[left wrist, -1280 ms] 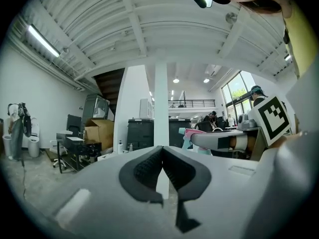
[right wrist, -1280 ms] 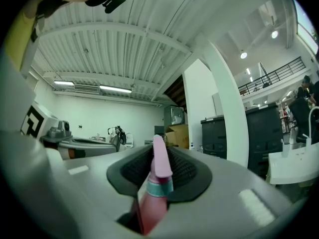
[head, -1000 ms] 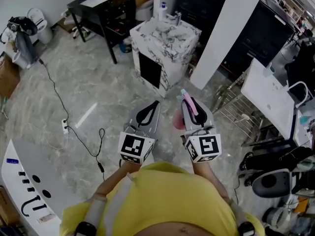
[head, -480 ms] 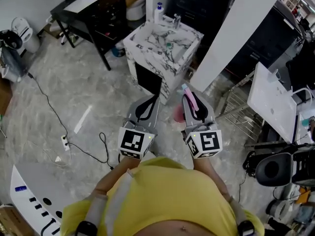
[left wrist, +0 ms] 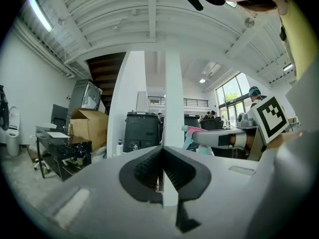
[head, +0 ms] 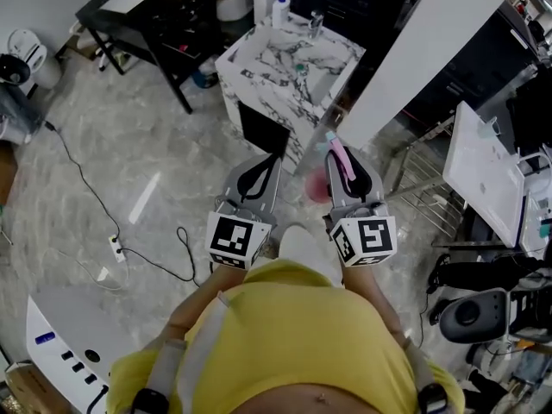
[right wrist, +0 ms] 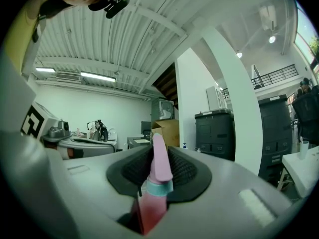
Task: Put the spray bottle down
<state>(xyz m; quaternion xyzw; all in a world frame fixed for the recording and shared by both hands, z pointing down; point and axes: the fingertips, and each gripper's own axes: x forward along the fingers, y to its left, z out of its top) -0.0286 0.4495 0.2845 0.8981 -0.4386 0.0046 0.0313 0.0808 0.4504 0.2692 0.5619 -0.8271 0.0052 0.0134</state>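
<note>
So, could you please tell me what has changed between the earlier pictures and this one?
The person has carried both claws forward toward the marble cabinet, which now sits nearer in the head view, while the black table has slid off to the left. Nothing was taken hold of or let go. As before, the right claw stays shut on the spray bottle, and the left claw stays shut and empty.

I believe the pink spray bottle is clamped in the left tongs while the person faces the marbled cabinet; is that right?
Not quite: the spray bottle is clamped in the right tongs, not the left, as the right gripper view shows. The left tongs are shut with nothing between them. The person does face the marbled cabinet.
</note>
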